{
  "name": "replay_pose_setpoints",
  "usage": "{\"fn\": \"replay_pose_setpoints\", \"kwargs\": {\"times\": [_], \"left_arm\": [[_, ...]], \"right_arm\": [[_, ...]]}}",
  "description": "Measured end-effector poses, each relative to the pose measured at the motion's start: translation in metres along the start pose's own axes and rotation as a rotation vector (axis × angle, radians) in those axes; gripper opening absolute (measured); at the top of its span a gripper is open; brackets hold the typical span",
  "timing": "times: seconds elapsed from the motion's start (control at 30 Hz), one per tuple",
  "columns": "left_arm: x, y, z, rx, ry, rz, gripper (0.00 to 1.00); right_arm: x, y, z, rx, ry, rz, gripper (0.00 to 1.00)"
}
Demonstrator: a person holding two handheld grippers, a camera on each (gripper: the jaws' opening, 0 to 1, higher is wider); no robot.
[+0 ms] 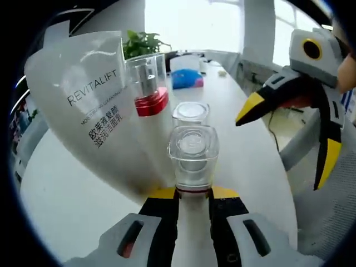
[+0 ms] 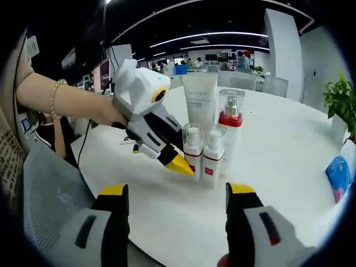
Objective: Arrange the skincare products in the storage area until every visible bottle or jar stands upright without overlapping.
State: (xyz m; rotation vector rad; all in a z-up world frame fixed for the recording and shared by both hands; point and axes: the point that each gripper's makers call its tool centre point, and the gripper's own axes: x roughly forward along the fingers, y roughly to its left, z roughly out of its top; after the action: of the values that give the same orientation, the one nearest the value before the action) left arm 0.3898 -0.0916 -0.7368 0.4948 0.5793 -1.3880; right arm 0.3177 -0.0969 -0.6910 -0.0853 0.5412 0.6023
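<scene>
Left gripper [image 2: 181, 166]: you grip the near bottle [image 2: 192, 151], keeping it upright beside its twin [image 2: 212, 155].
Right gripper [image 2: 177, 196]: your jaws gape, empty, standing by.
Tube [image 2: 200, 100]: upright, far.

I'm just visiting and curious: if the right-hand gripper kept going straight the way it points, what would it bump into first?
Probably the two small clear-capped bottles standing side by side ahead of the open right gripper, with the left gripper at them. The red-collared pump bottle and white tube stand behind; depth is uncertain.
</scene>
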Motion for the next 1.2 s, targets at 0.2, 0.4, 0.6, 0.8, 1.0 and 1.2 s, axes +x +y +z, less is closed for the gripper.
{"fn": "replay_pose_setpoints", "kwargs": {"times": [0.2,0.4,0.6,0.8,1.0,1.2], "left_arm": [[0.000,-0.001,-0.004,-0.016,0.011,-0.002,0.21],[-0.008,-0.006,-0.009,-0.036,0.014,-0.006,0.25],[-0.029,-0.010,-0.015,-0.068,0.008,0.002,0.30],[-0.057,-0.010,-0.019,-0.141,-0.029,0.060,0.35],[-0.086,-0.014,-0.029,-0.216,-0.061,0.116,0.41],[-0.117,-0.020,-0.044,-0.287,-0.082,0.183,0.50]], "right_arm": [[0.000,0.001,-0.001,-0.005,0.009,0.004,0.71],[0.001,0.001,-0.003,-0.005,0.015,0.005,0.72],[0.000,0.000,-0.002,-0.007,0.012,-0.002,0.73],[-0.001,-0.002,0.003,0.017,-0.009,-0.007,0.73],[-0.003,-0.002,0.008,0.025,-0.029,-0.010,0.74],[-0.005,0.002,0.013,0.024,-0.045,-0.003,0.75]]}}
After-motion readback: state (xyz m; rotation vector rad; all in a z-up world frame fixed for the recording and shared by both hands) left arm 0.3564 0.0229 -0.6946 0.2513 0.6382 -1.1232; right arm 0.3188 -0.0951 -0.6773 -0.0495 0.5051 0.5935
